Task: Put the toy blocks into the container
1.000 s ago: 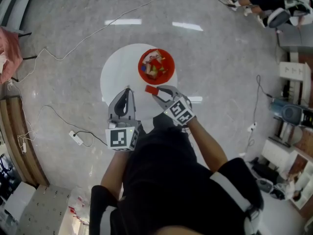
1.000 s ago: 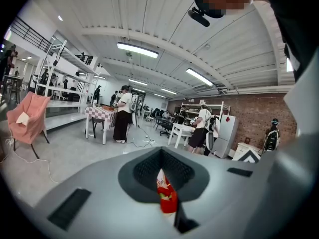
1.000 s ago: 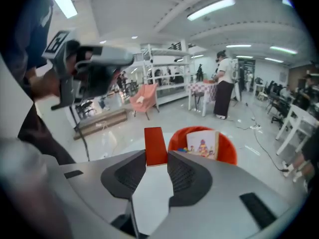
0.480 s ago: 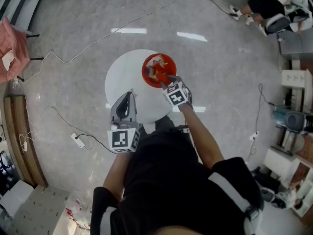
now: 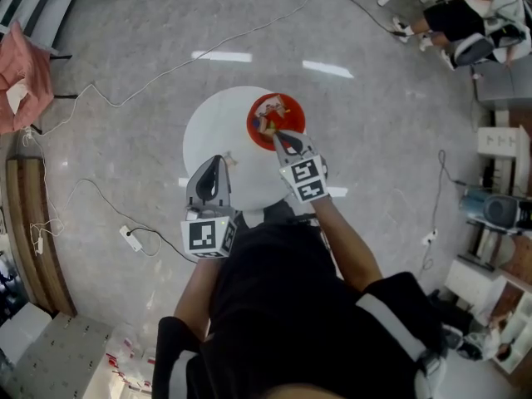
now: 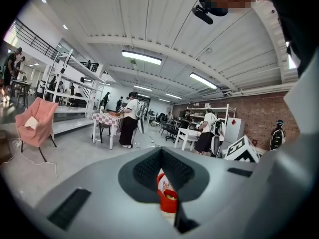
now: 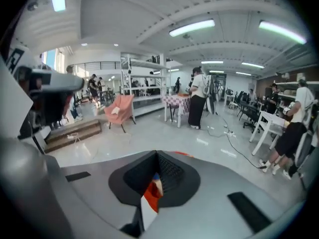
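**Item 1: tabletop [image 5: 214, 127].** Round and white, standing on a grey polished floor [image 5: 125, 48]. It carries the container and nothing else that can be made out.

**Item 2: container [image 5: 253, 116].** Red and round, sitting on the far right part of the tabletop, close to its edge.

**Item 3: toy blocks [image 5: 271, 124].** A small heap of mixed colours lying inside the container. Their number is too small to tell. No block shows on the bare tabletop.

**Item 4: right gripper [image 5: 279, 138].** It points down and away from the person, with its tips at the near rim of the container. Whether they touch the rim cannot be told. Its fingers have just been closing and now lie together with nothing between them. The right gripper view shows only a thin slit, with a sliver of red, white and blue beyond it.

**Item 5: left gripper [image 5: 218, 161].** It is held over the near left part of the tabletop, well apart from the container. Its fingers are together and empty. The left gripper view shows the container through the slit.

**Item 6: surroundings.** A white power strip [image 5: 131, 238] lies on the floor to the left, and a pink chair [image 6: 37, 126] stands farther off.
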Demonstrator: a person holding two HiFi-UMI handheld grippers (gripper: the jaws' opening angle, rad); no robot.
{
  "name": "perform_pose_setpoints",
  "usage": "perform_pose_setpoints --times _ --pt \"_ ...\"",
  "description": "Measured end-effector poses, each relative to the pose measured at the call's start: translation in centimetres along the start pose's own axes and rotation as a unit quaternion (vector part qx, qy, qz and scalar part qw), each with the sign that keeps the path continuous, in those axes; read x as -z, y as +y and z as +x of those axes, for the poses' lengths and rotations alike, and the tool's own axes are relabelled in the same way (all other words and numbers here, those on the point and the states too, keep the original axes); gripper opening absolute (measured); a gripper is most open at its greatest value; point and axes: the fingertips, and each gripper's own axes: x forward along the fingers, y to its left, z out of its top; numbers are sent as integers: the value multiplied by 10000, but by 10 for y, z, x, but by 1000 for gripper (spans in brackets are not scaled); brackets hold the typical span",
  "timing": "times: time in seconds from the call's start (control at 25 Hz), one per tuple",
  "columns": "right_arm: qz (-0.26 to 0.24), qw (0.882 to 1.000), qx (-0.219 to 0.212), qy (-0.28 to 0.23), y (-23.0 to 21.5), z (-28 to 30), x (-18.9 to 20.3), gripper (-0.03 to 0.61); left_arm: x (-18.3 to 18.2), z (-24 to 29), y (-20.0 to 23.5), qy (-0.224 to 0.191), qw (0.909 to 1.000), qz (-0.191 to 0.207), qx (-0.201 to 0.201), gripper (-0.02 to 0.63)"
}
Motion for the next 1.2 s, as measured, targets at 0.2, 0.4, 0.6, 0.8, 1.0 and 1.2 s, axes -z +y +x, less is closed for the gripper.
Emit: perform_pose_setpoints --times 0.2,0.4,0.6,0.8,1.0,1.2 --pt "271 9920 -257 -1206 44 -25 -75 -3 -2 -8 17 -19 9999 -38 -122 -2" --pt "398 9852 -388 -1622 75 -35 -109 -3 0 -15 39 2 9997 -85 -220 -2" --pt "512 9873 -416 -1442 97 -15 -92 -3 3 -18 58 43 9997 -134 -210 -2" --pt "638 9939 -417 -797 115 25 -54 -2 5 -16 73 147 9997 -151 -80 -2" --pt "741 9967 -319 119 128 74 7 -2 3 -11 89 157 9993 -337 23 -2" --pt "824 9888 -219 1222 135 112 80 33 13 -7 102 305 9984 -449 150 -2"
